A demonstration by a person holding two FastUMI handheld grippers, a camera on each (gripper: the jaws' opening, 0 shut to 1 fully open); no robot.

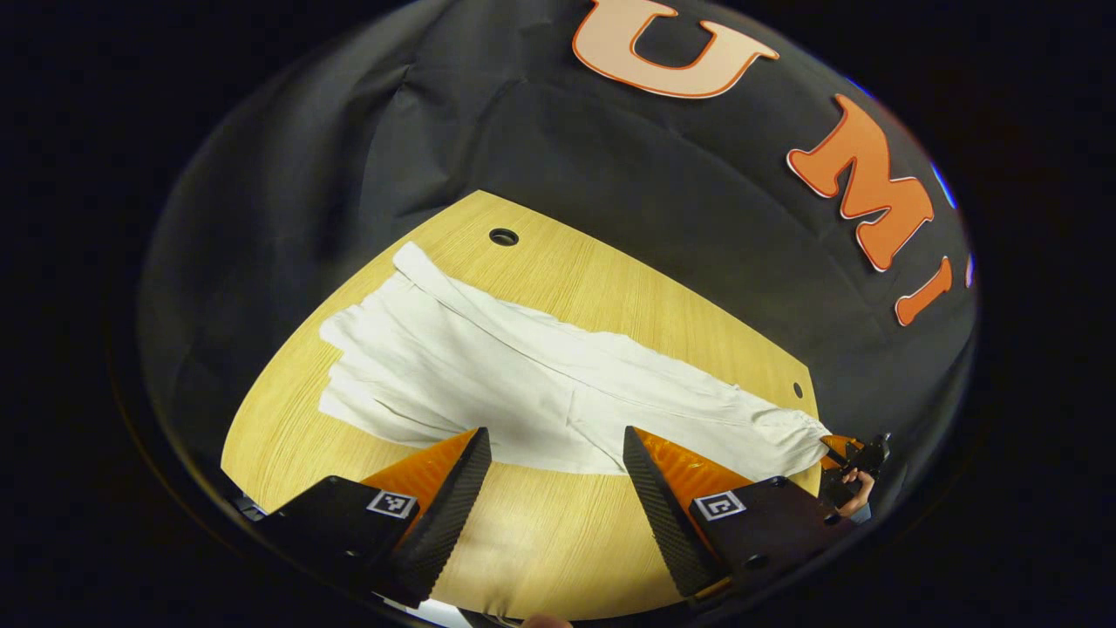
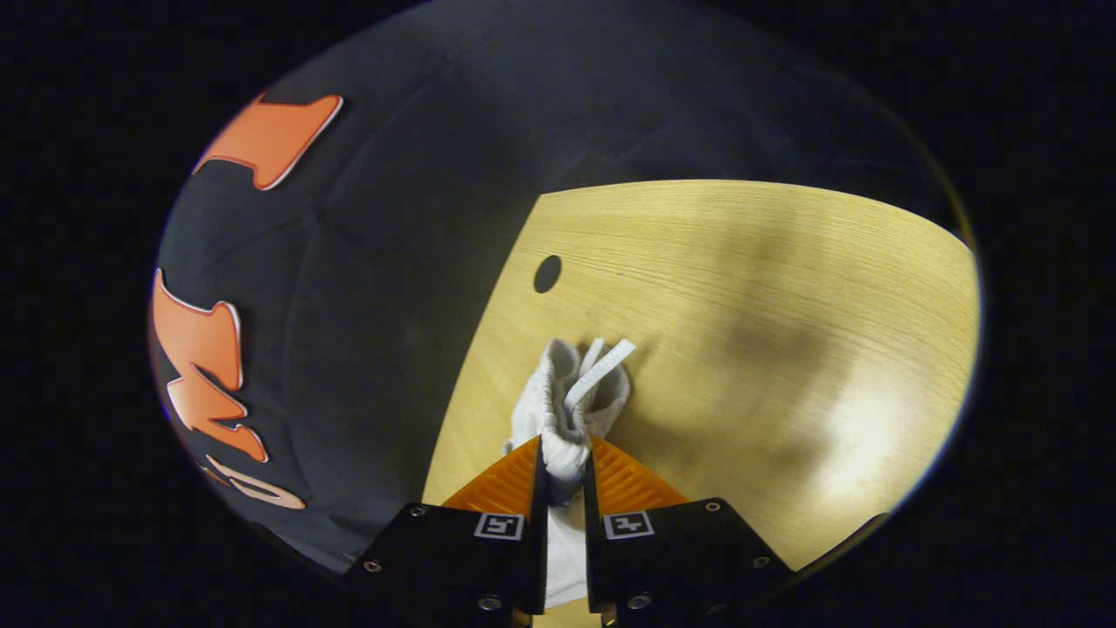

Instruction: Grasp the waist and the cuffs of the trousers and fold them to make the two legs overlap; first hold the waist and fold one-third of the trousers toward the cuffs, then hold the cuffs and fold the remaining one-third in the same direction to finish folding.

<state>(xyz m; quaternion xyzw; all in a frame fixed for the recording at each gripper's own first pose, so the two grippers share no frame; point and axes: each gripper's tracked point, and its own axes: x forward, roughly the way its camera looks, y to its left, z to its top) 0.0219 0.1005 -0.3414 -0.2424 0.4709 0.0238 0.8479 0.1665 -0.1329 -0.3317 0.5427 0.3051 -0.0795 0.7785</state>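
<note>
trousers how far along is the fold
Barely begun. The white trousers lie spread lengthwise on the wooden table, with no thirds fold visible. In hand: the right tongs are shut on bunched cloth at the waist, drawstring poking out. The left tongs hang open over the middle, holding nothing. Left to do: grip the cuffs, overlap the legs, then both folds by thirds.

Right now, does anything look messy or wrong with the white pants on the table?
Nothing looks torn or spilled. The trousers lie spread on the table, a bit wrinkled. The right gripper pinches a bunched end, with the drawstring sticking out. The left gripper is open above them.
</note>
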